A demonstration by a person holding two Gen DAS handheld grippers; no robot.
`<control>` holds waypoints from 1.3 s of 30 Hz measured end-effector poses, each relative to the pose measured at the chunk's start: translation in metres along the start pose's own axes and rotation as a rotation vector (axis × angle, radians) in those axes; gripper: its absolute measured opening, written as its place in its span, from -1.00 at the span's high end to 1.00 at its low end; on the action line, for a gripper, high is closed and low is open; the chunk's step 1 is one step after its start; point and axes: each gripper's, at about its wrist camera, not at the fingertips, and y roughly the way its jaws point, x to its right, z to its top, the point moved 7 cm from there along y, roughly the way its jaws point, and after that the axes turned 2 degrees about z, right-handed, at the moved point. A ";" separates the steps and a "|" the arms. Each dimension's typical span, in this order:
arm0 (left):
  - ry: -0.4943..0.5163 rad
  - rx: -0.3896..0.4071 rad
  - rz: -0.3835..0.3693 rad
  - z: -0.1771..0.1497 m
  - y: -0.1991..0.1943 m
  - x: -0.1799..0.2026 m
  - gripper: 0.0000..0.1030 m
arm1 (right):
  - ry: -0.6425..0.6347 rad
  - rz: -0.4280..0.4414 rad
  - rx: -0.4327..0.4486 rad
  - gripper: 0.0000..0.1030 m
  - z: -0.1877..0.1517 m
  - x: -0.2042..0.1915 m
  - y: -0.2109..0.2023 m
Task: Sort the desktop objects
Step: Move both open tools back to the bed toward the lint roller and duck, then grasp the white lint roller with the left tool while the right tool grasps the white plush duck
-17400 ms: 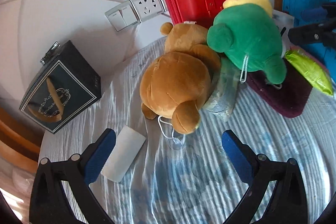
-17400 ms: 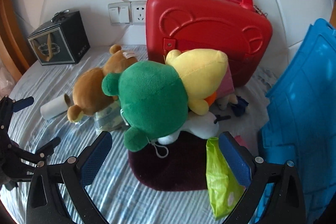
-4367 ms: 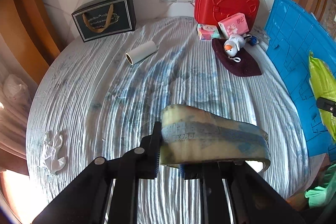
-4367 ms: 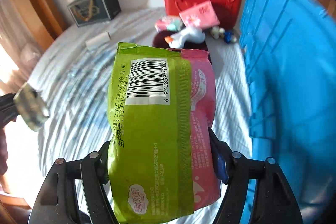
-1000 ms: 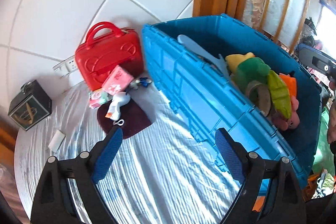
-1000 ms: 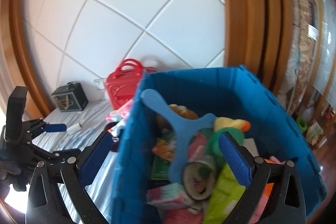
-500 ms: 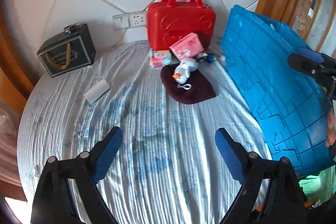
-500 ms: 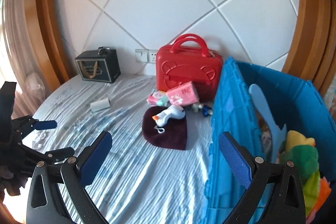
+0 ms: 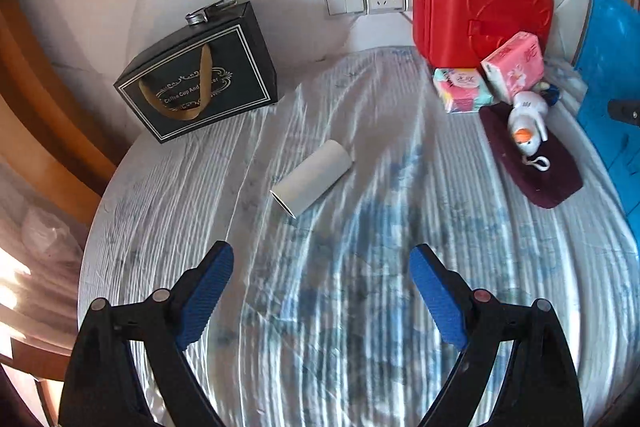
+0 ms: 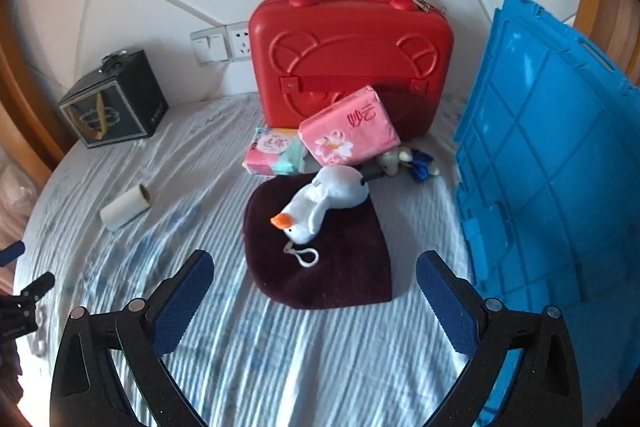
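Left gripper (image 9: 320,279): jaws spread wide, nothing between the blue pads; angled down over the striped bedsheet (image 9: 340,327).
Right gripper (image 10: 314,287): jaws spread wide, empty; angled down just short of the near edge of the maroon cloth (image 10: 340,267).
White roll (image 9: 312,178): lies on its side on the sheet ahead of the left gripper, slightly left of centre, apart from every other item.
Maroon cloth: flat on the sheet, beside the blue crate (image 10: 560,167).
Plush duck (image 10: 324,201): lies on the cloth, orange beak toward the camera, white key loop trailing on the cloth.
Pink tissue pack (image 10: 350,131): leans against the front of the red case (image 10: 352,47), behind the duck.
Small tissue pack (image 10: 274,151): flat on the sheet, touching the left side of the pink pack.
Small toy (image 10: 408,161): between duck and crate; details too small to tell.
Red case: upright against the wall, right of the wall sockets (image 10: 224,43).
Black gift box (image 9: 200,75): at the far left, against the wall.
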 end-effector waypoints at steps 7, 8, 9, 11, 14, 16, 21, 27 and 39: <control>0.077 -0.041 0.060 0.015 0.094 -0.012 -0.76 | 0.029 -0.030 -0.081 -0.99 0.005 0.005 0.096; 0.077 -0.040 0.054 0.018 0.103 -0.013 -0.76 | 0.047 -0.026 -0.092 -0.99 0.002 0.006 0.105; 0.081 -0.031 0.043 0.022 0.110 -0.013 -0.76 | 0.061 -0.021 -0.098 -0.99 0.000 0.007 0.113; 0.103 -0.027 0.029 0.027 0.125 -0.010 -0.76 | 0.070 -0.006 -0.103 -0.99 -0.001 0.005 0.127; 0.149 -0.100 0.099 0.026 0.158 -0.012 -0.76 | 0.078 -0.016 -0.092 -0.99 0.004 0.004 0.142; 0.137 -0.122 0.095 0.028 0.171 -0.014 -0.69 | 0.126 -0.008 -0.108 -0.83 0.009 0.006 0.152; 0.115 -0.116 0.035 0.030 0.186 -0.006 -0.60 | 0.174 -0.055 -0.150 -0.63 0.023 0.014 0.178; 0.061 -0.094 -0.047 0.018 0.172 0.004 0.05 | 0.101 -0.032 -0.167 0.33 0.020 0.012 0.185; -0.065 -0.091 -0.129 -0.061 0.090 0.025 0.10 | 0.024 0.091 -0.142 0.37 -0.060 -0.010 0.095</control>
